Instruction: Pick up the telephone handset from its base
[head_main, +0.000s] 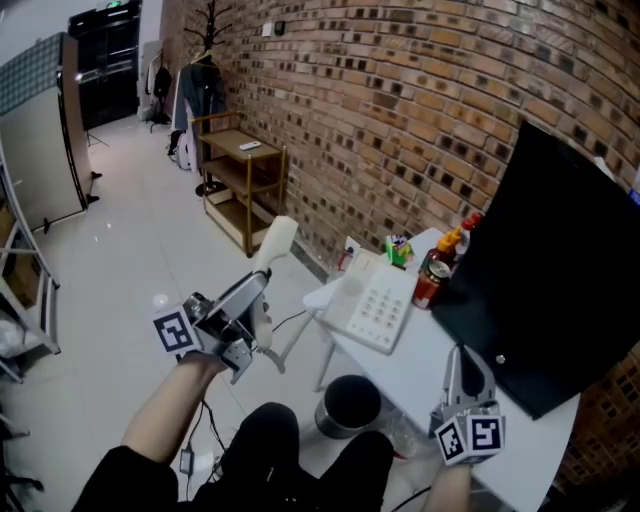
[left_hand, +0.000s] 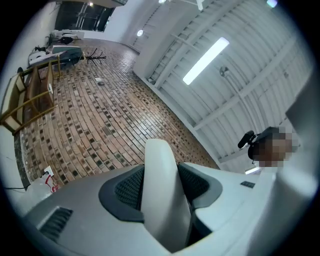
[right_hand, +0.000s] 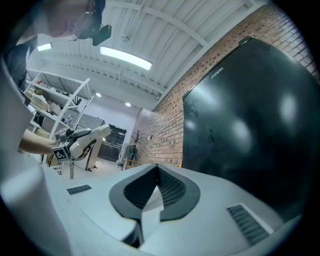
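Table (head_main: 420, 375) against brick wall (head_main: 400, 110); phone base (head_main: 375, 305) and bottles (head_main: 432, 282) on it, bin (head_main: 348, 405) underneath. My left tool (head_main: 262, 288) pinches the handset (head_main: 272, 248) off its base; right tool (right_hand: 157, 172) pressed together.

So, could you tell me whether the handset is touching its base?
Apart. The head view shows the handset clamped in the left gripper, held out over the floor, with a clear gap to the base on the table.
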